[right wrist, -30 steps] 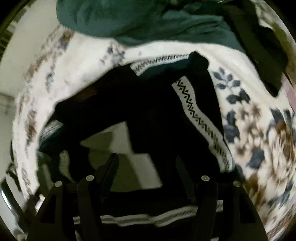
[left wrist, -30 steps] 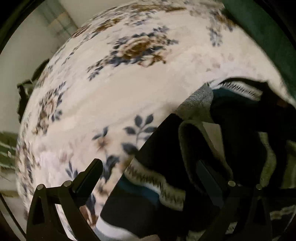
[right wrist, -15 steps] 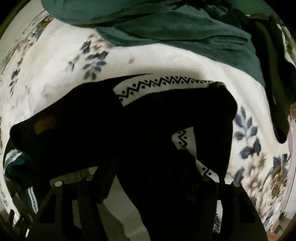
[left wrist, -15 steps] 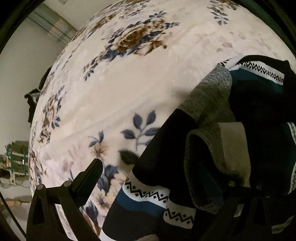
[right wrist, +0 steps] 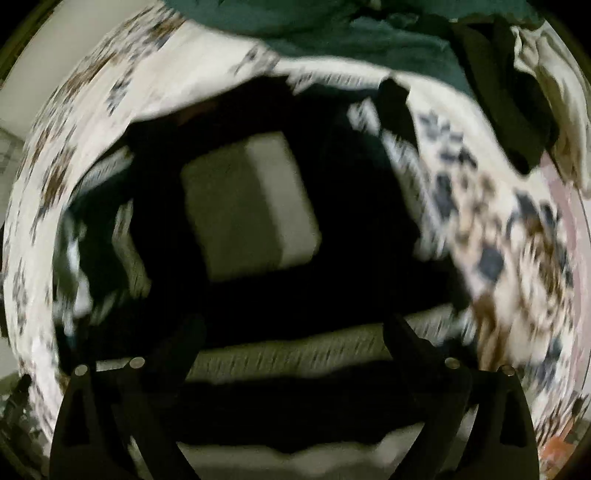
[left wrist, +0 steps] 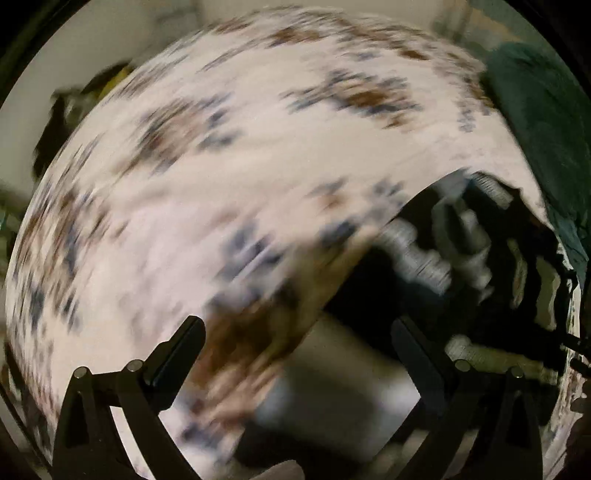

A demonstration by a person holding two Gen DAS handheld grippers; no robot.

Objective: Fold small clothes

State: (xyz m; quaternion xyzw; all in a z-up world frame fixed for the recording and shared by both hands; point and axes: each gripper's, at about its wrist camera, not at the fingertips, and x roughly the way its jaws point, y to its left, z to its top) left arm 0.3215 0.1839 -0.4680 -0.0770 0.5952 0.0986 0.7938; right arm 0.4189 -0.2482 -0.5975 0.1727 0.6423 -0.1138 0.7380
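Note:
A black knitted garment with white zigzag bands and grey patches (right wrist: 351,229) lies rumpled on a floral blanket (left wrist: 221,147). In the right wrist view it fills the middle, with a grey square patch (right wrist: 251,206) on top. My right gripper (right wrist: 295,332) is open above its near white band, fingers wide apart and empty. In the left wrist view the garment (left wrist: 461,266) lies at the right, blurred. My left gripper (left wrist: 299,332) is open and empty, over the garment's left edge and the blanket.
A dark green cloth (right wrist: 351,33) lies heaped at the far edge of the blanket, also showing at the right of the left wrist view (left wrist: 546,129). A black garment (right wrist: 513,103) and a pale cloth (right wrist: 554,74) lie at the far right.
Both views have swung fast and are now blurred. The garment now lies more spread out, with the grey patch facing up. Both grippers stay open.

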